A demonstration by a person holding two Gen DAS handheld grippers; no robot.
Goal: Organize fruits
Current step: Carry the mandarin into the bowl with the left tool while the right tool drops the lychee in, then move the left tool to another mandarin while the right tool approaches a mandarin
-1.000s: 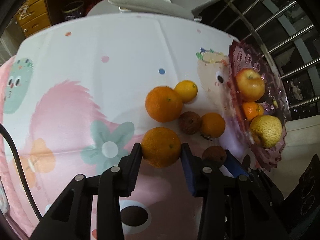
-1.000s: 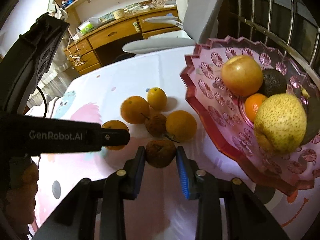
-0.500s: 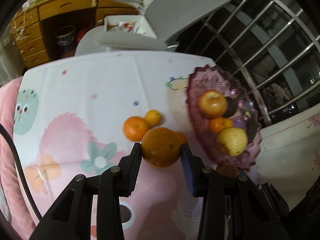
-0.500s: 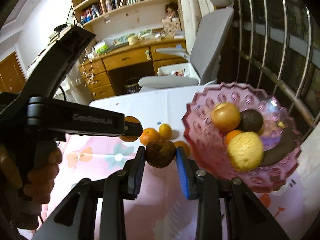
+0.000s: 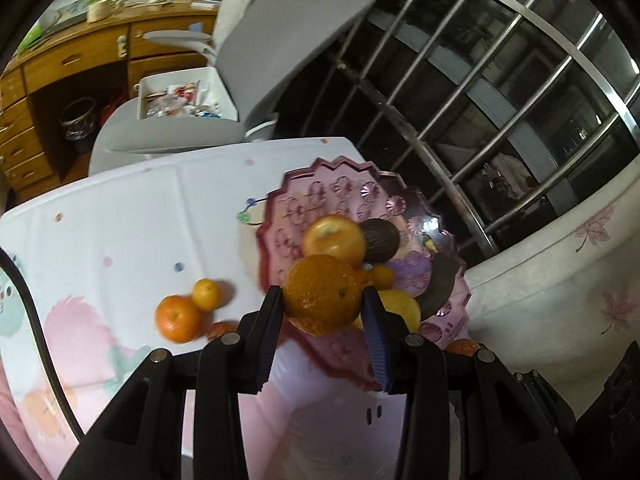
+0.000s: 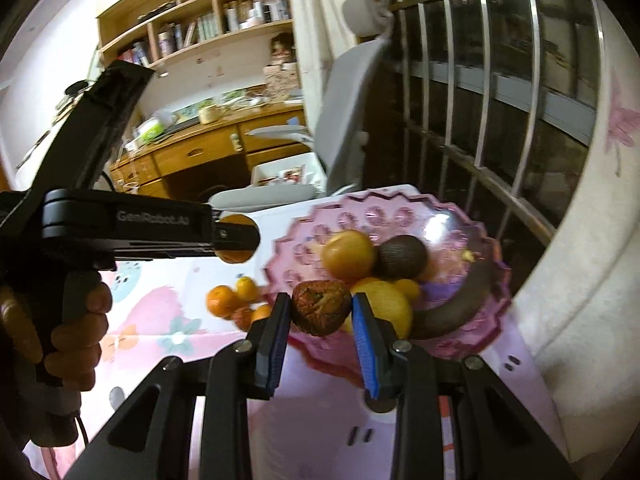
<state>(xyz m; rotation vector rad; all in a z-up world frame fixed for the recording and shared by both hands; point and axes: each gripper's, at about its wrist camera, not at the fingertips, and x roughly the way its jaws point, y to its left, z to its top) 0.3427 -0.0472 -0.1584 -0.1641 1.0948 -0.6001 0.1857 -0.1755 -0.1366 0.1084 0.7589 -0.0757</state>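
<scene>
Now we have both fruits well up off the bench (image 5: 120, 216) and carried toward the pink bowl (image 5: 320, 184): a second ago each sat on the cloth among the others. Our left gripper (image 5: 323, 300) is clamped on the large orange (image 5: 322, 294), and our right gripper (image 6: 320, 312) is clamped on the wrinkled brown fruit (image 6: 320, 306); both hang in the air near the bowl's near rim. We judge the lift done and the drop into the bowl next.

From the right wrist we see the left gripper side-on, the orange at its tip to the left of the bowl. Only the left wrist shows two oranges (image 5: 178, 318) left on the cloth clearly.
</scene>
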